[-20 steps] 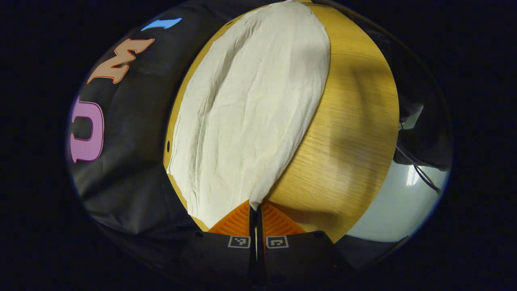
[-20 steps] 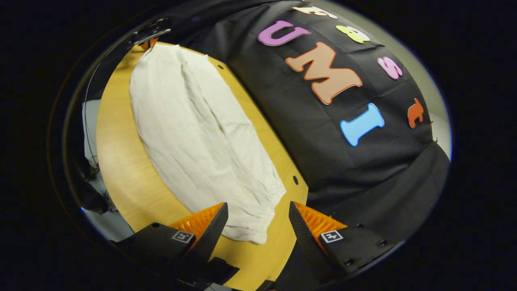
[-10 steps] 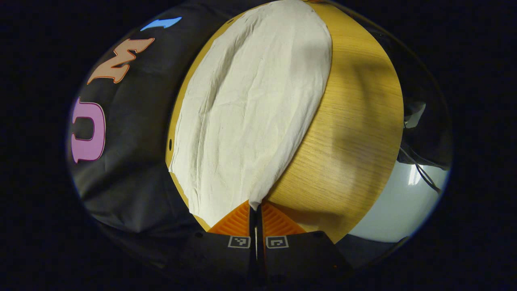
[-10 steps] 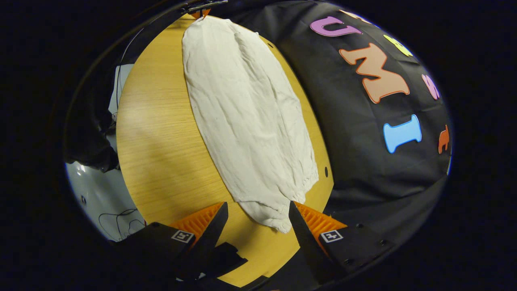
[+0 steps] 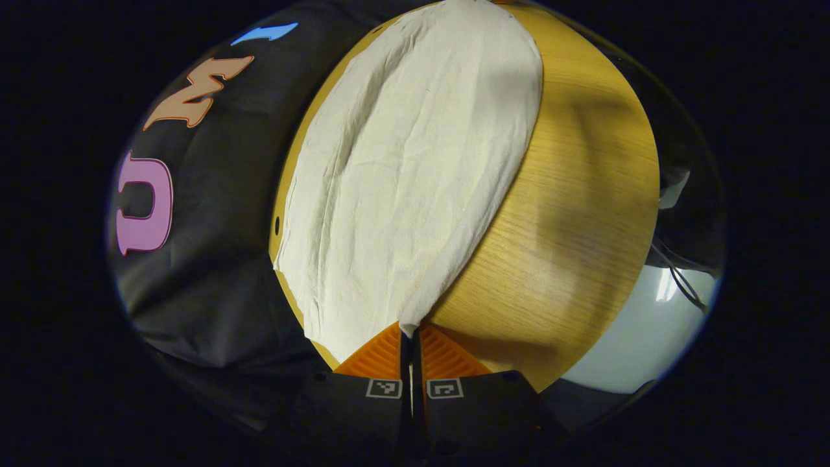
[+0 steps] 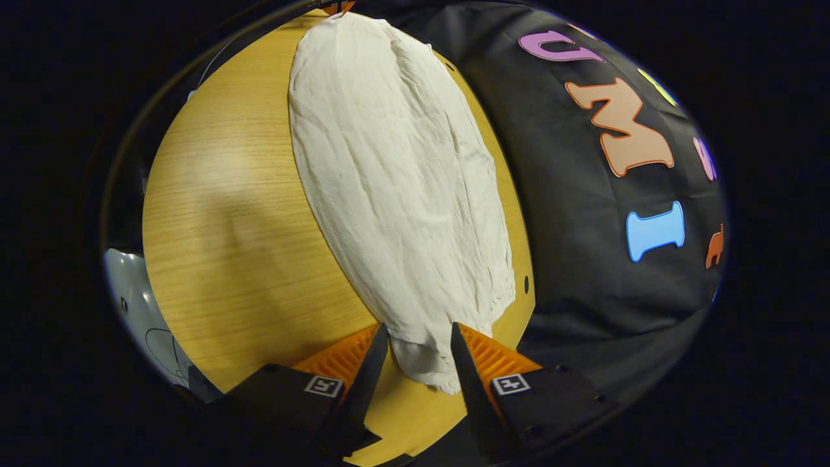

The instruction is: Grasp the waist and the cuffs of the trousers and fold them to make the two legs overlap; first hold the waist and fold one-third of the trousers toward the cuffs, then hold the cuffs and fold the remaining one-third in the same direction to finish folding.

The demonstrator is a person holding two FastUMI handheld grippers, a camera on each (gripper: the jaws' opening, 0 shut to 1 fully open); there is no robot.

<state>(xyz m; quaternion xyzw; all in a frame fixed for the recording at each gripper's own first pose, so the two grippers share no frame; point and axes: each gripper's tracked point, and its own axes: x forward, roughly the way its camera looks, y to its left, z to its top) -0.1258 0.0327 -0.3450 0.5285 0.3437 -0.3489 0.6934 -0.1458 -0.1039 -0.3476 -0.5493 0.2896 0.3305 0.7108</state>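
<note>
One trousers, two hand-held grippers, one table.

In the left gripper view, the far end of the cream trousers runs out past the top edge, so that end cannot be made out. Their near corner vanishes between the pressed-together fingers of the left claw, hiding how much cloth is pinched. In the right gripper view, the trousers stretch to the top edge, where a small orange shape, too tiny to identify, touches them. The right claw straddles the gathered near end; whether its fingers touch cloth is unclear. The worktop edges are cropped.
</note>
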